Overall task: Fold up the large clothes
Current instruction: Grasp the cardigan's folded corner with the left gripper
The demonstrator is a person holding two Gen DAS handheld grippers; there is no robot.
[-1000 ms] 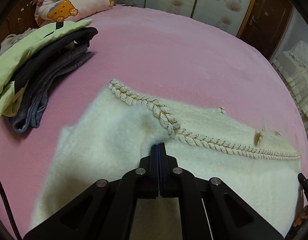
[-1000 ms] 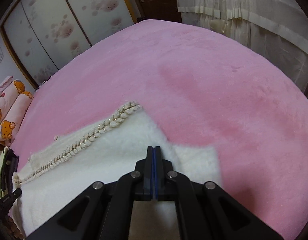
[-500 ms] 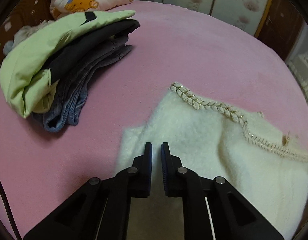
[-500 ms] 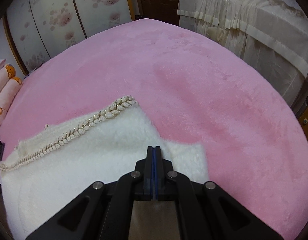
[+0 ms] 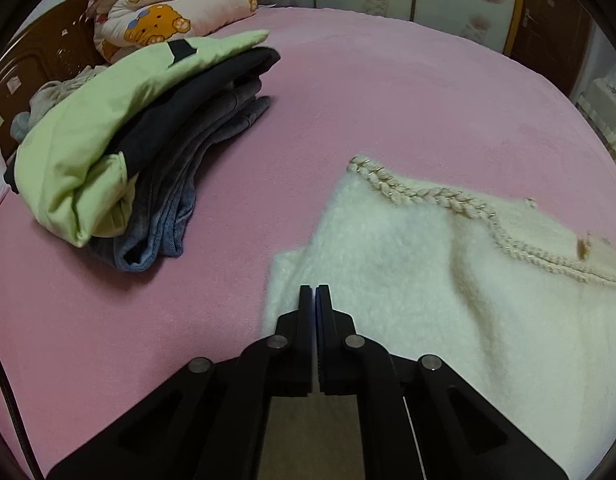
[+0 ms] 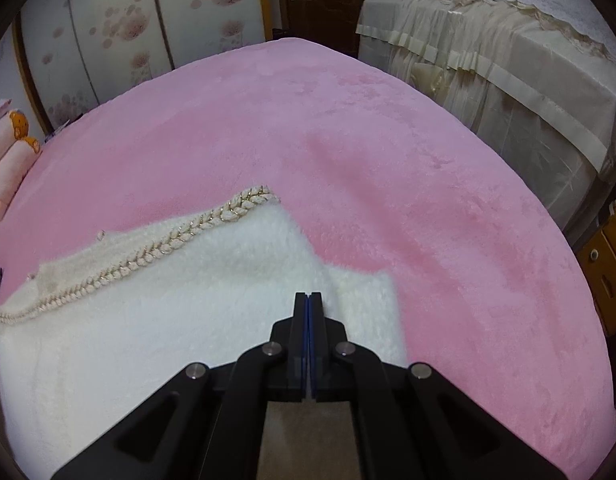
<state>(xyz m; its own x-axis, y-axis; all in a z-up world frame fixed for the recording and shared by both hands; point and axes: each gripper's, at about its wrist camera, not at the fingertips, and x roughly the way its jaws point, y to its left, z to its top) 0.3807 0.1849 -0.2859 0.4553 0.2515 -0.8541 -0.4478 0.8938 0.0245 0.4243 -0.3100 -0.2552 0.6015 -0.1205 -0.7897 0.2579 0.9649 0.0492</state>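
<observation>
A fluffy cream sweater (image 5: 408, 280) with a braided gold-flecked neckline trim (image 5: 428, 194) lies spread on the pink bed cover (image 5: 388, 100). My left gripper (image 5: 315, 288) hangs over the sweater's left edge near a small folded corner. Its jaws are closing to a thin slit, with no cloth seen between them. In the right wrist view the same sweater (image 6: 188, 300) and its trim (image 6: 196, 228) lie left of centre. My right gripper (image 6: 308, 295) is shut over the sweater's right edge, holding nothing that I can see.
A stack of folded clothes (image 5: 128, 132), light green over dark and denim, sits at the left of the bed. A bear-print quilt (image 5: 168, 16) lies behind it. Cloth-draped furniture (image 6: 508, 80) and a wooden cabinet (image 6: 604, 264) stand past the bed's right edge.
My left gripper slid left from the neckline to the sweater's left edge, opening slightly on the way and closing again. The right gripper stayed shut and drew back a little from the sweater.
</observation>
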